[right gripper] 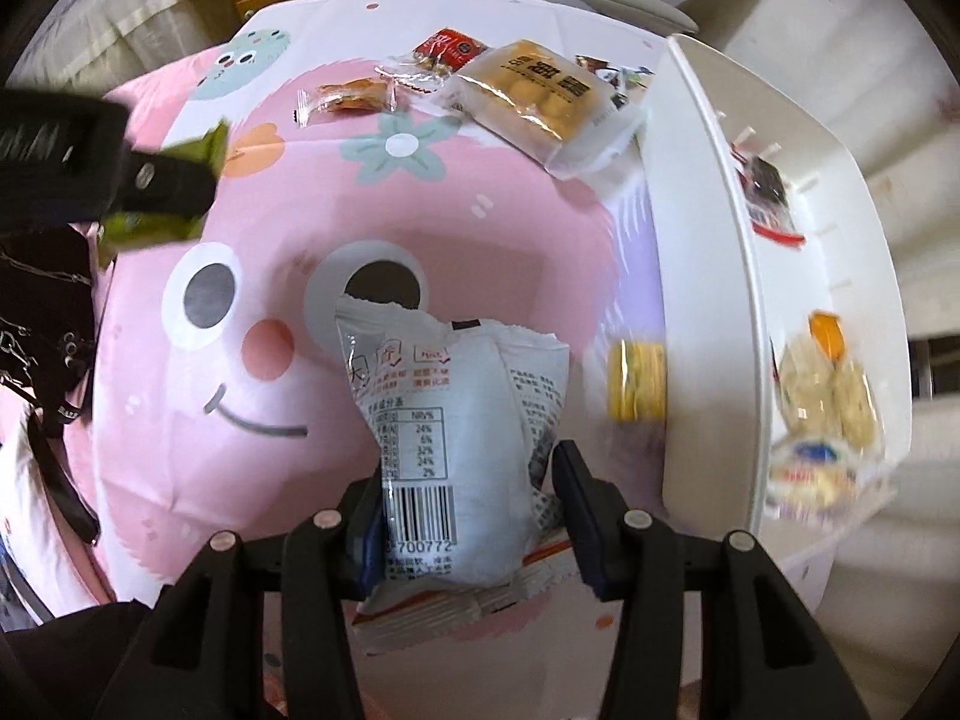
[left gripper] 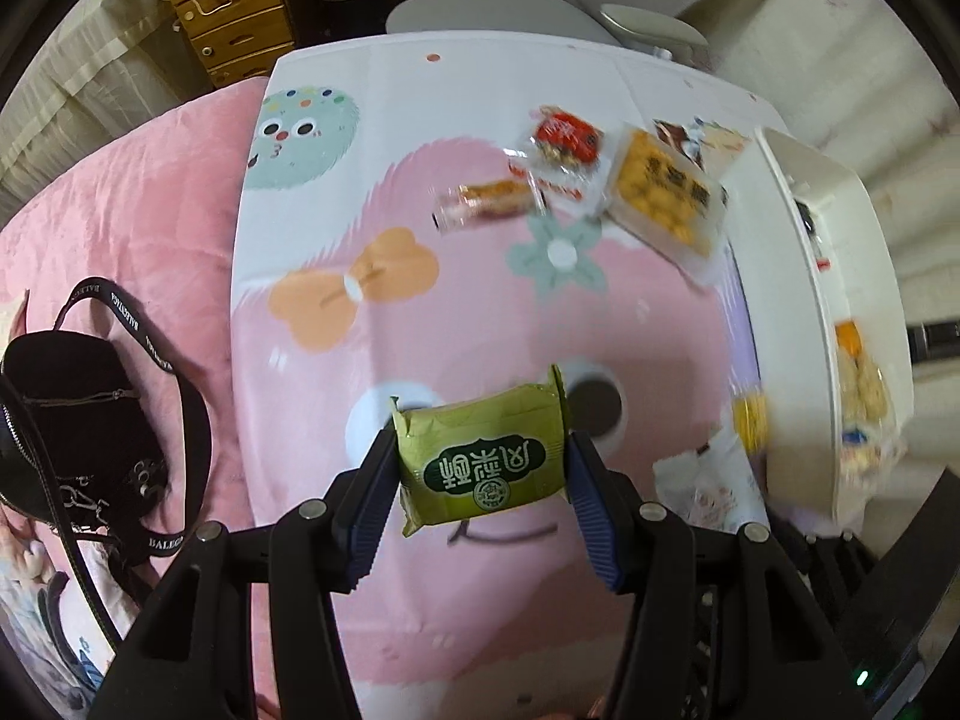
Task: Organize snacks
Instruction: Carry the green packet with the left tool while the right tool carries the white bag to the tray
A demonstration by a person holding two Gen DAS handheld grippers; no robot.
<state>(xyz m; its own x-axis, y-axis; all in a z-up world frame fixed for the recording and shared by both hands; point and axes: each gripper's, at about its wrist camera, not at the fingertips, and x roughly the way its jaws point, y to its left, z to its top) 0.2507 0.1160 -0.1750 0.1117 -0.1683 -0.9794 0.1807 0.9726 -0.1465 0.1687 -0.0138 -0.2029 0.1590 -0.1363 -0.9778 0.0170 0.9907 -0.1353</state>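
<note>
both wrist views looking steeply down, close over the cartoon tablecloth (left gripper: 420, 312); shared: white bin (right gripper: 708, 192) at right.

Two tongs (left gripper: 480, 468) (right gripper: 468, 510), several snack packets (right gripper: 528, 96).

Black strap bag (left gripper: 72, 414) at 9 o'clock, lying on the pink bedspread (left gripper: 138, 192) beside the worktop (left gripper: 372, 120) with its cartoon-face print. Wooden drawer unit (left gripper: 228, 6) at 11 o'clock, white cord draped over it. Grey chair (left gripper: 498, 9) at 12, cream curtain (left gripper: 78, 60) at 10.
</note>
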